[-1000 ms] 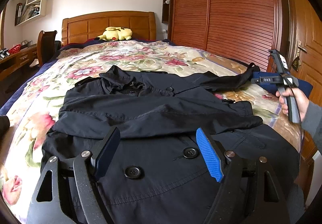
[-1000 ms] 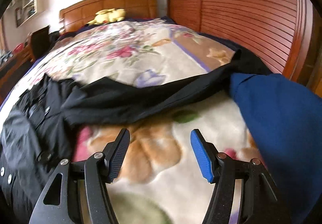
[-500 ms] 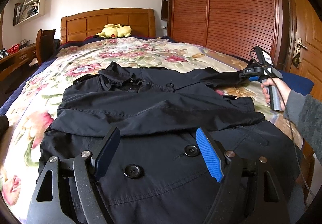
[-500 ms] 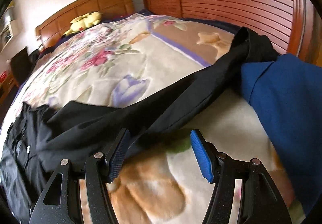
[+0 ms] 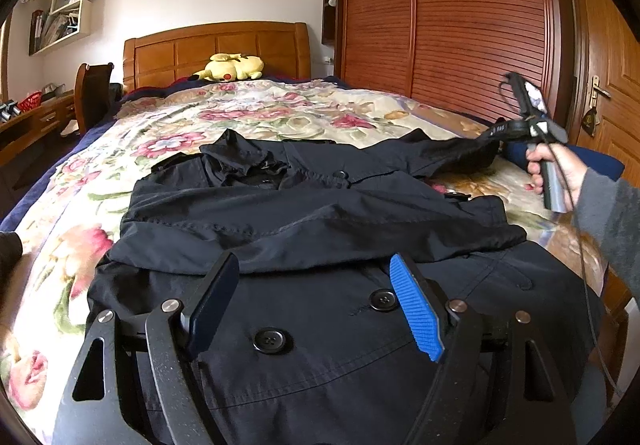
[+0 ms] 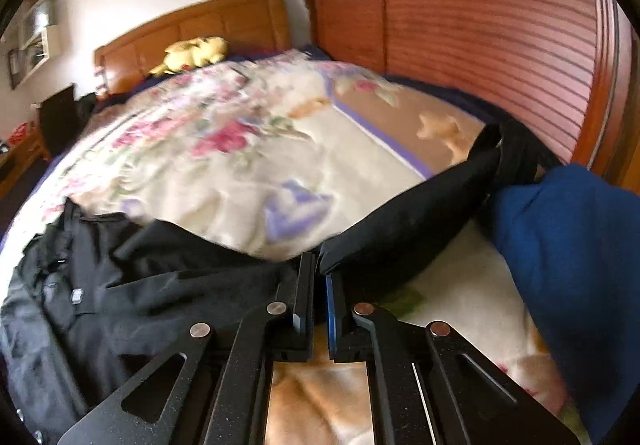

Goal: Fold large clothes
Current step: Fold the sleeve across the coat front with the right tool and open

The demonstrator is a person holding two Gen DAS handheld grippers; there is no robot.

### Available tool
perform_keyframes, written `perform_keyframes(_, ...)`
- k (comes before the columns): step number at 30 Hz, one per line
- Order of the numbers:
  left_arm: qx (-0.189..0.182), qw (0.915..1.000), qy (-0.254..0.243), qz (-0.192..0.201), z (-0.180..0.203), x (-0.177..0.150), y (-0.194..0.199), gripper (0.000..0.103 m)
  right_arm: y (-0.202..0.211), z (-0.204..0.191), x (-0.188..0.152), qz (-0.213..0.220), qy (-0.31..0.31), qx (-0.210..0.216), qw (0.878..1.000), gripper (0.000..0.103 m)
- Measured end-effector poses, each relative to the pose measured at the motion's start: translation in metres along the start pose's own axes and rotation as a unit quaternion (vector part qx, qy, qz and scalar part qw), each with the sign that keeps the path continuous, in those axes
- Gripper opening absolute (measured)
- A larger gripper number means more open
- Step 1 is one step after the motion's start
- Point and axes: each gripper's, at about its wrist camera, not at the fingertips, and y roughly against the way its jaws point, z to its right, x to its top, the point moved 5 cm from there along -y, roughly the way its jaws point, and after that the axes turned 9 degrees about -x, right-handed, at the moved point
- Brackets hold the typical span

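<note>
A large black button-front coat [image 5: 320, 285] lies spread face up on the floral quilted bed [image 5: 248, 113], directly ahead of and beneath the left tongs [image 5: 316, 305], whose jaws stand wide apart over the lower front panel with nothing between them; two dark buttons sit just beyond the pads. One sleeve already lies folded across the chest, a band of cloth running crosswise just past the left tongs' tips. The other black sleeve [image 6: 420, 213] stretches out toward the wooden slatted wardrobe [image 5: 460, 17], away to the far right of the left tongs. The right tongs [image 6: 319, 277] are clenched on that sleeve: the pads are pressed together with its edge pinched at their tips, the cuff end trailing off ahead and to the right, up against a blue cloth bundle [image 6: 568, 253]. The left wrist view shows the person's hand [image 5: 548, 169] gripping the right tool's handle at that sleeve end. By my judgement the folding is in its early part: one sleeve is in, the second is only just seized and not yet carried over the body, and the long body folds from hem toward collar remain. A yellow plush toy [image 5: 232, 67] rests far ahead by the headboard.
</note>
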Motion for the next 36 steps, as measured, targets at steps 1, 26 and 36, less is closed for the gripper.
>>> perform_keyframes(1,0.002,1.0000,-0.001,0.001,0.000,0.000,0.001,0.079,0.010,-0.005,0.000,0.007,0.006,0.007,1.000,0.004)
perform_keyframes(26,0.029,0.9992,0.012,0.025,-0.025,0.000,0.029,0.079,0.156,-0.153,-0.089,0.019,0.194,0.192,0.962,0.005)
perform_keyframes(36,0.033,0.9990,0.013,0.026,-0.030,0.001,0.031,0.079,0.135,-0.181,-0.117,-0.006,0.230,0.179,0.956,0.011)
